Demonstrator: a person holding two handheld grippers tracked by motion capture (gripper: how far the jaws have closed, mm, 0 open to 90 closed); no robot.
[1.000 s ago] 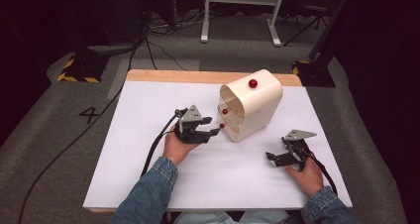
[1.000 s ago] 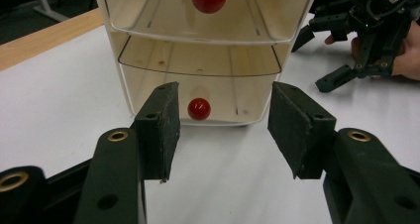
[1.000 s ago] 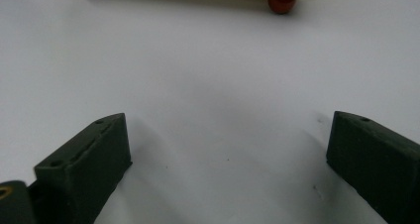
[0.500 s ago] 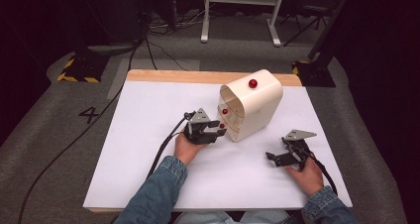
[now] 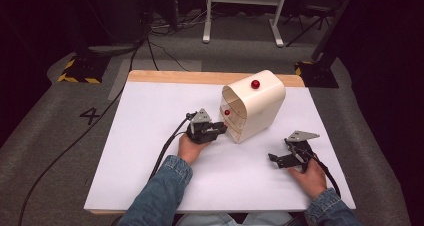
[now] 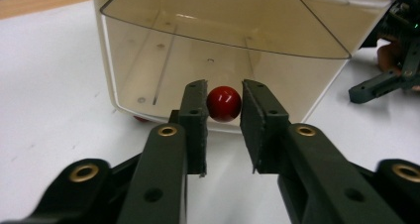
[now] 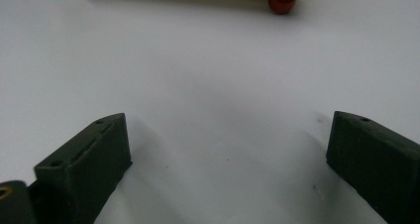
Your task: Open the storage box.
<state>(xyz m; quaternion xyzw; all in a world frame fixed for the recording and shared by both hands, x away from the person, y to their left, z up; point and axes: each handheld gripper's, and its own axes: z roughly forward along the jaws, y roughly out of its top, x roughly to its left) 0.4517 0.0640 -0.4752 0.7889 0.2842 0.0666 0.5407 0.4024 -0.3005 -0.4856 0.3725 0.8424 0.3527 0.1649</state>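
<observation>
The left gripper (image 6: 224, 127) is closing in on the red knob (image 6: 224, 103) of the lower drawer of the cream drawer box (image 5: 252, 104), its jaws narrow and flanking the knob just ahead, apparently not yet clamped. The next move is probably calling for a firm pinch and a straight pull back. The clear drawer (image 6: 218, 60) beyond the knob is looking empty, while the right gripper (image 7: 228, 164) is waiting wide over the white table (image 7: 208, 75).
</observation>
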